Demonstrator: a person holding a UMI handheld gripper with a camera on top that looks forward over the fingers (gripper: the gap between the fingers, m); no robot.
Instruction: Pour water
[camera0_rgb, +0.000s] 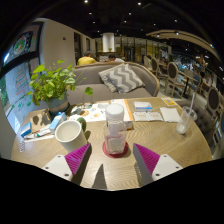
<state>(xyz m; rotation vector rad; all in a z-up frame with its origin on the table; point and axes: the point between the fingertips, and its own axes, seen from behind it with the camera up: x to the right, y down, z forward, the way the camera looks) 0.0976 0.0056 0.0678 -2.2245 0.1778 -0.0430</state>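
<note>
A round wooden desk (150, 135) was seen filling the middle of the gripper view, with a grey sofa (105, 82) set beyond its far rim; a zigzag-patterned cushion (122, 77) was propped on the sofa. A leafy potted plant (52, 85) was placed at the left part of the desk. An open book or magazine (150, 111) was laid flat on the far right part, and a clear drinking glass (186, 120) was stood near the right rim.

A clear plastic water bottle (116, 128) with a white cap was stood upright on a red coaster (115, 149) near the middle of the desk, just ahead of the claw (105, 159) and roughly in line with the gap between its fingers. A white cup (69, 133) was set just left of the bottle, apart from it.

The claw was held wide apart, with nothing gripped; its pink pads (147, 158) were seen at either side, short of the bottle.
</note>
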